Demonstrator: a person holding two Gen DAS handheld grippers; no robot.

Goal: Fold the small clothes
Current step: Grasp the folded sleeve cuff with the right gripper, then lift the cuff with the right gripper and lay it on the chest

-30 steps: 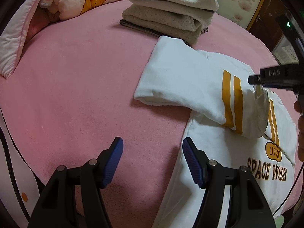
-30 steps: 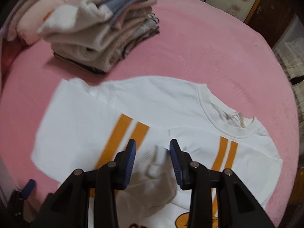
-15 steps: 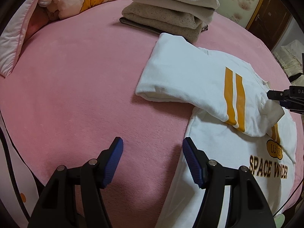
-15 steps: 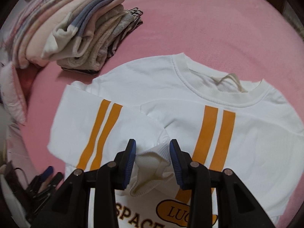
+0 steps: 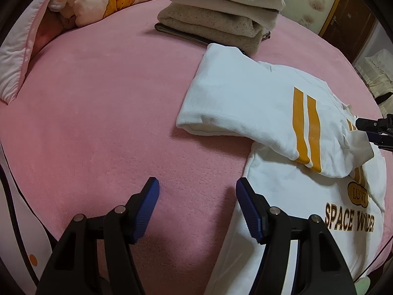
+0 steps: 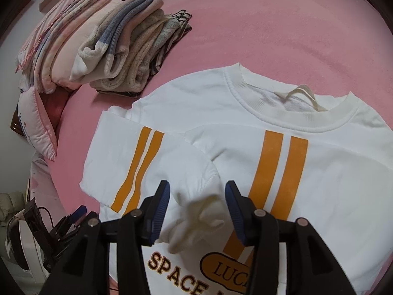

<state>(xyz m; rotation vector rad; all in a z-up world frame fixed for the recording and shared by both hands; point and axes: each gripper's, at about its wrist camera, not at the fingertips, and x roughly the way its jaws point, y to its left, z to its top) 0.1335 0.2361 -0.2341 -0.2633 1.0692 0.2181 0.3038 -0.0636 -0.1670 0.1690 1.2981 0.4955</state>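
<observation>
Pink plush bedding (image 5: 98,113) covered the round bed, with a quilted pillow (image 5: 22,56) at ten o'clock in the left wrist view. Low at six o'clock, the left gripper (image 5: 196,196) hovered level over bare blanket, its blue-padded jaws spread wide and holding nothing. At twelve o'clock sat a stack of folded beige clothes (image 5: 221,17). To the right, from one to four o'clock, lay the white sweatshirt (image 5: 245,98), flat on the bed, one orange-striped sleeve (image 5: 307,127) folded across its printed chest.

From the right wrist view, a taller pile of folded garments (image 6: 118,49) sat at ten o'clock. The right gripper (image 6: 196,198) pointed forward along the shirt toward the collar (image 6: 292,120) at one o'clock; its jaws stood apart on either side of the sleeve's ribbed cuff (image 6: 206,211), which lay slack between them, unpinched.
</observation>
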